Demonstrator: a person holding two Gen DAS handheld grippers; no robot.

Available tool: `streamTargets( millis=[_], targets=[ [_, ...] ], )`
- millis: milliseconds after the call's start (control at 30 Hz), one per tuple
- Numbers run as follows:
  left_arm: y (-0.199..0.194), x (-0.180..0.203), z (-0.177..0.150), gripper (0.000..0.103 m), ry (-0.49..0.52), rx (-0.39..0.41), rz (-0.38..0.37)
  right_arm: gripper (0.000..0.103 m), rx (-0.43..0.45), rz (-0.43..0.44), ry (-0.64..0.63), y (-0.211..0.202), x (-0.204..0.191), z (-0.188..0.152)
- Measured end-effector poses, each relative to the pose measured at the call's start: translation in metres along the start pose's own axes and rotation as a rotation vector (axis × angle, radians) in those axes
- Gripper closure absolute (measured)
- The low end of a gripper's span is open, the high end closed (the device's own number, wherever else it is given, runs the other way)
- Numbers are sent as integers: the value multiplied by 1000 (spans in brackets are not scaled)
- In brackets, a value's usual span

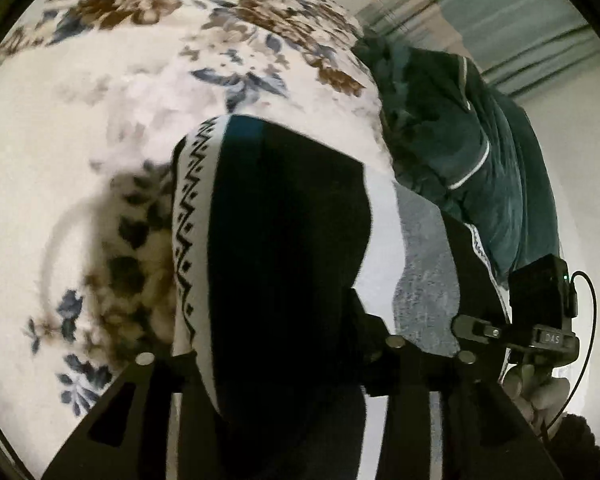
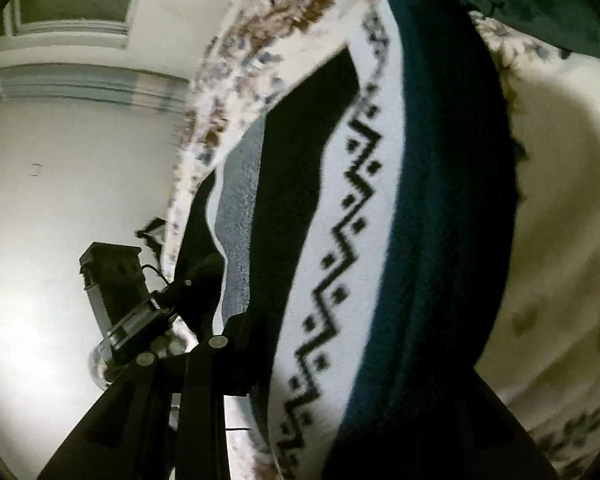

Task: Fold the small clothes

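Observation:
A small knitted garment (image 1: pixel 284 216) with black, teal, white and grey bands and a black zigzag stripe hangs over a floral bedspread (image 1: pixel 100 120). My left gripper (image 1: pixel 300 364) is shut on its lower edge; the cloth drapes over and between the fingers (image 1: pixel 512 432). In the right wrist view the same garment (image 2: pixel 380 220) fills the middle. My right gripper (image 2: pixel 300 360) is shut on it, with the left finger (image 2: pixel 148 400) showing and the right finger hidden under the cloth. The other gripper shows in each view: the right one (image 1: pixel 540 320) and the left one (image 2: pixel 120 300).
A dark teal garment with white piping (image 1: pixel 460 140) lies heaped at the bed's right side, and also at the top of the right wrist view (image 2: pixel 540 0). A white wall (image 2: pixel 60 200) and striped curtain (image 1: pixel 500 20) lie beyond the bed.

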State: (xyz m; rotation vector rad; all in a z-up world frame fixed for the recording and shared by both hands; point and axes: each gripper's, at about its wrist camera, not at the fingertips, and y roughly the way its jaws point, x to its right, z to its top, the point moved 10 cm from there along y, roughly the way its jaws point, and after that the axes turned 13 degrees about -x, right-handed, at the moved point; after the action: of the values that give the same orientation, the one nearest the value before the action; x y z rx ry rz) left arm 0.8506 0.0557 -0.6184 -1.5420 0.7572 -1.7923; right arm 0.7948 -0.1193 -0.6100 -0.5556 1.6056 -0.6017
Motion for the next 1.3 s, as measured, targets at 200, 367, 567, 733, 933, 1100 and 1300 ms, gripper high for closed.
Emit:
streamTargets(
  millis=[200,367,567,733,933,1100,1300],
  targets=[
    [-26,-17,-30,35,-41,17,77,24,8,-263,-16,-36,32,-22],
    [-47,-29,-61,16,-38,67,283,24,38,-499,-8,-38,56,-71],
    [-62,-11,-99,1,4,128,525,14,124,-750,25,-47,57,-95],
    [-85,19,-116,1,10,177,623,0,230,-956,40,-81,24,-115],
    [-137,82,-146,1,26,234,619,0,347,-985,35,-136,-37,-176],
    [-193,143,-186,1,59,289,629,0,434,-1012,27,-189,-100,-247],
    [-264,211,-238,1,118,362,630,0,530,-1040,-21,-250,-185,-329]
  ],
)
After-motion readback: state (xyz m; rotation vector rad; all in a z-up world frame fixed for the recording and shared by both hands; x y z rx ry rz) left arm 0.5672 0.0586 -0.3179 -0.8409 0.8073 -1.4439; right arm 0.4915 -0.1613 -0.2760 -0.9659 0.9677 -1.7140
